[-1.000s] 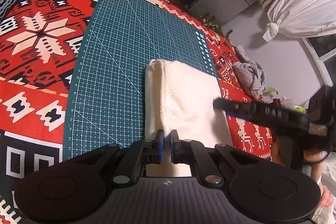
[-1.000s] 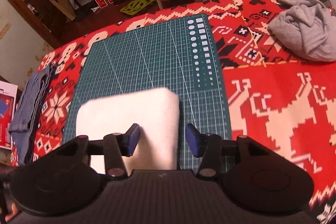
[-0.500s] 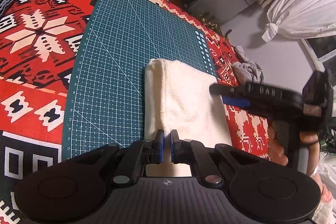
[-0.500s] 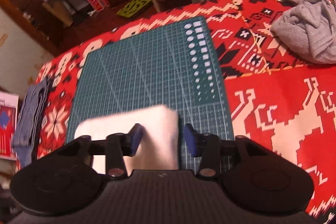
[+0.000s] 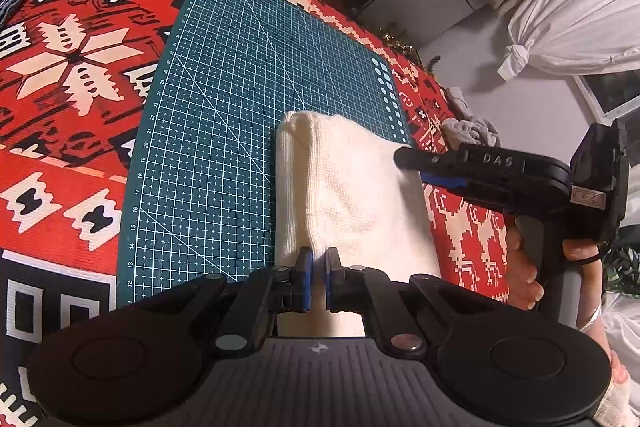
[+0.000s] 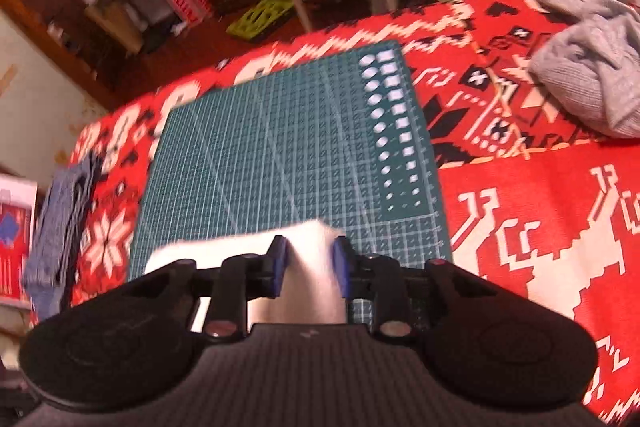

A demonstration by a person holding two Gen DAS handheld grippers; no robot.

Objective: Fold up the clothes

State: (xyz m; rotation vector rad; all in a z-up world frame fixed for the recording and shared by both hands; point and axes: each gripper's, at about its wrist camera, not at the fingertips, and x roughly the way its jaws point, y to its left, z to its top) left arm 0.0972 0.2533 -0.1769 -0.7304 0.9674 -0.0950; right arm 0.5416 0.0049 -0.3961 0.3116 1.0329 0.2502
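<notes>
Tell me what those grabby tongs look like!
Both tongs are black plastic with blue pads at the tips. The left tongs have two round discs on a ribbed grey body. The right tongs show white letters "DAS". A silver bracelet circles the wrist.

Cream knitted garment (image 5: 352,199) folded into a thick rectangle; lies flat on the green cutting mat (image 5: 240,115).

Right gripper (image 6: 308,265) straddles white folded cloth (image 6: 310,247).
</notes>
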